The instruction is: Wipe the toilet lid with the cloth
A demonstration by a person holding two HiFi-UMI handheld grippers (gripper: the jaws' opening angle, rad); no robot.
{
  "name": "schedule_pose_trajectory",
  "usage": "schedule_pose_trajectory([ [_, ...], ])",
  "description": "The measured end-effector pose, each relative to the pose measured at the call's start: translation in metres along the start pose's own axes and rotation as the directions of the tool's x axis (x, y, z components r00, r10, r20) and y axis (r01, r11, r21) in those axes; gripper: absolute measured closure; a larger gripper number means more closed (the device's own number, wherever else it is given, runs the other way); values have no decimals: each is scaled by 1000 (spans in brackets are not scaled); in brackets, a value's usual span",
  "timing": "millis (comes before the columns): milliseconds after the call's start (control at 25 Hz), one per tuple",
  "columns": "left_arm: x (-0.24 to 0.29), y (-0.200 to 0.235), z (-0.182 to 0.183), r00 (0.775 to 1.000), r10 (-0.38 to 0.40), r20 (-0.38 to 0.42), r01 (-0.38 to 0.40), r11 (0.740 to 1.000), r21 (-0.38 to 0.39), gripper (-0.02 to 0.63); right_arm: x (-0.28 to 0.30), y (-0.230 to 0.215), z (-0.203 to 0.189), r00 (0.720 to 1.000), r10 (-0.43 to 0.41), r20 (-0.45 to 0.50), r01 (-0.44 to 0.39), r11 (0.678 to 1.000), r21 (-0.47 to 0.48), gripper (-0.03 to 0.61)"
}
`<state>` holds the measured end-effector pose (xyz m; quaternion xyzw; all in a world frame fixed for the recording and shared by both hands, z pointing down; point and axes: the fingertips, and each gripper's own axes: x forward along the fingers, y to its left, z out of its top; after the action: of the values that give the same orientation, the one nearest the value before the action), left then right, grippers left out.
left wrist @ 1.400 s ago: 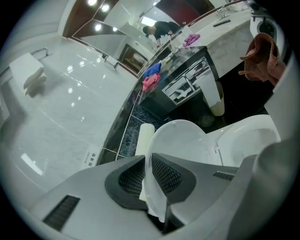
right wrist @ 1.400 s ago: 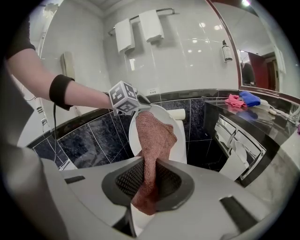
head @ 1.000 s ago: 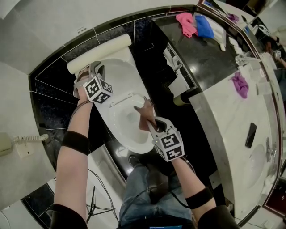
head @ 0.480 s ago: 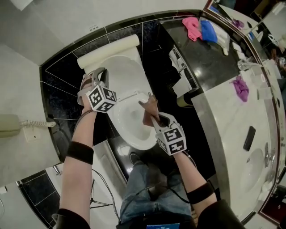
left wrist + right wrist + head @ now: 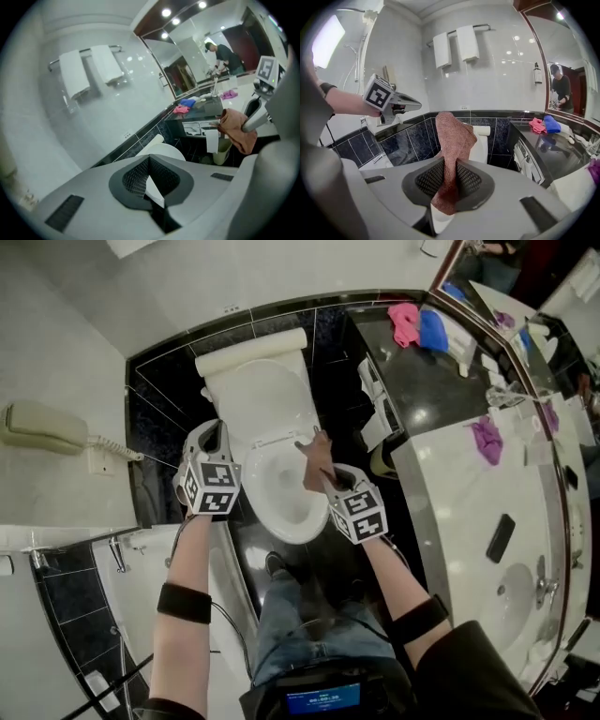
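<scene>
- Just pulled left tongs (image 5: 151, 183) off the toilet lid (image 5: 262, 399) (shut now, holding nothing).
- Pinching the cloth (image 5: 452, 136) in right tongs (image 5: 450, 185); ready to wipe.

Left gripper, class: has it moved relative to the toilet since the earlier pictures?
Yes. The left gripper has drawn back from the raised lid towards the person and is now beside the bowl. Its claw has just been closing, with nothing in it.

Toilet lid (image 5: 265, 399) stands clear to reach; black counter (image 5: 427, 381) crowds alongside.
</scene>
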<state>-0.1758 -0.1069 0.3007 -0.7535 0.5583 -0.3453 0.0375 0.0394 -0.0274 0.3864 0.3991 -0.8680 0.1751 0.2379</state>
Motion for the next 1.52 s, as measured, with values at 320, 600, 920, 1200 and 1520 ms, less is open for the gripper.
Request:
schedule_pose_trajectory([
  [320, -126, -30, 15, 998, 59, 21, -51, 959, -280, 609, -63, 3, 14, 999, 53, 8, -53, 997, -49, 499],
  [600, -195, -52, -9, 995, 97, -13, -93, 906, -412, 609, -99, 15, 15, 996, 90, 9, -89, 993, -74, 499],
  [920, -238, -75, -41, 991, 130, -36, -131, 867, -481, 609, -123, 20, -1, 996, 84, 20, -81, 991, -107, 502],
  [1200, -245, -79, -56, 992, 116, -47, -124, 850, -512, 609, -128, 23, -9, 998, 65, 13, -63, 994, -87, 503],
  [1520, -228, -66, -64, 996, 81, -36, -88, 869, -486, 609, -99, 26, -13, 999, 36, 5, -36, 997, -68, 500],
])
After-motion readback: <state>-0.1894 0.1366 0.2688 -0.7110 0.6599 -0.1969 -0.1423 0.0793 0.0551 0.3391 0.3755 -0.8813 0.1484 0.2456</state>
